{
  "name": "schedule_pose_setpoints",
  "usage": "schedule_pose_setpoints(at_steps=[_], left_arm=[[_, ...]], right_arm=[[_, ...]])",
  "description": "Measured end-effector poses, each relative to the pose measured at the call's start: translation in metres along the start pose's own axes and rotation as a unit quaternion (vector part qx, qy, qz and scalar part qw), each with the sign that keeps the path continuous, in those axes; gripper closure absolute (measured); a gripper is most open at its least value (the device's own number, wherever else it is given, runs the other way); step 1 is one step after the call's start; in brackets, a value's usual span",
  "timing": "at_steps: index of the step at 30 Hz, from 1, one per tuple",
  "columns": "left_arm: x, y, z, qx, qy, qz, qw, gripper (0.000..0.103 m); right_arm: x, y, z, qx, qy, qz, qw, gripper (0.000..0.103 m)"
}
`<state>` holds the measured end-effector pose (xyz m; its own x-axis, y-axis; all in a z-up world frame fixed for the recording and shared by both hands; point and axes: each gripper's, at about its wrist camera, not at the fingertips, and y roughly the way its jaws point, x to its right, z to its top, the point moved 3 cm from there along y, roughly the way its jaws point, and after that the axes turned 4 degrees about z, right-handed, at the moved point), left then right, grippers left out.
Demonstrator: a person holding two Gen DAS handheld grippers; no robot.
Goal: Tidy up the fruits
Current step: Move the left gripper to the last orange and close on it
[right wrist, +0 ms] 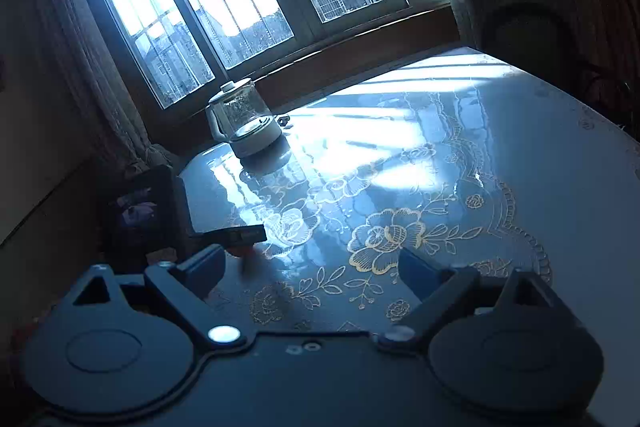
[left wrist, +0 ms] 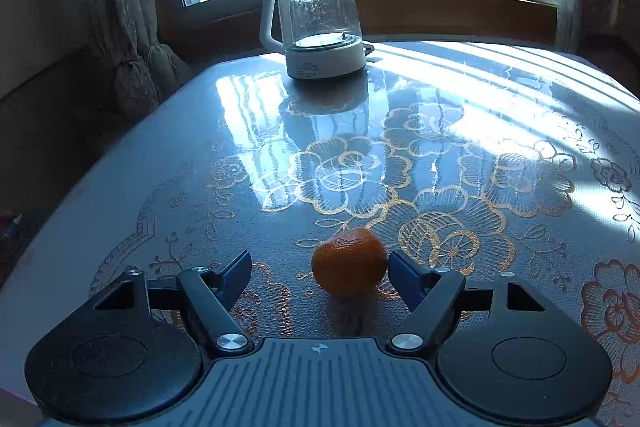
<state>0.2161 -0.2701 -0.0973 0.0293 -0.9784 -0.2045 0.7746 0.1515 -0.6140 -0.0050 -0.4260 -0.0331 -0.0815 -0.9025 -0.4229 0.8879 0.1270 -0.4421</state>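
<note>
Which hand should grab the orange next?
Left. Its tongs are open with the orange between them. The right tongs are open over bare table, no fruit nearby.

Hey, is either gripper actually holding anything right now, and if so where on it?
Nothing is held. The orange sits on the table between the left gripper's open fingers, unclamped. The right gripper is open and empty.

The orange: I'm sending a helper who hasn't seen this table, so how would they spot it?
Start at the table with the glossy flowered cover, by the window. A glass kettle stands at its far edge; the orange lies alone at the near side, between the open jaws of the left gripper. It is the only fruit in view, small, round and bright orange.
</note>
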Motion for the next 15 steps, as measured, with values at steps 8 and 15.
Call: schedule_pose_setpoints(at_steps=[8,15], left_arm=[[0.006,0.015,-0.001,-0.003,-0.008,0.004,1.0,0.036],[0.016,0.017,0.003,0.005,0.012,-0.005,0.9999,0.061]], right_arm=[[0.003,0.004,0.0,-0.007,0.005,0.01,1.0,0.01],[0.006,0.008,0.001,-0.01,0.008,0.012,1.0,0.01]])
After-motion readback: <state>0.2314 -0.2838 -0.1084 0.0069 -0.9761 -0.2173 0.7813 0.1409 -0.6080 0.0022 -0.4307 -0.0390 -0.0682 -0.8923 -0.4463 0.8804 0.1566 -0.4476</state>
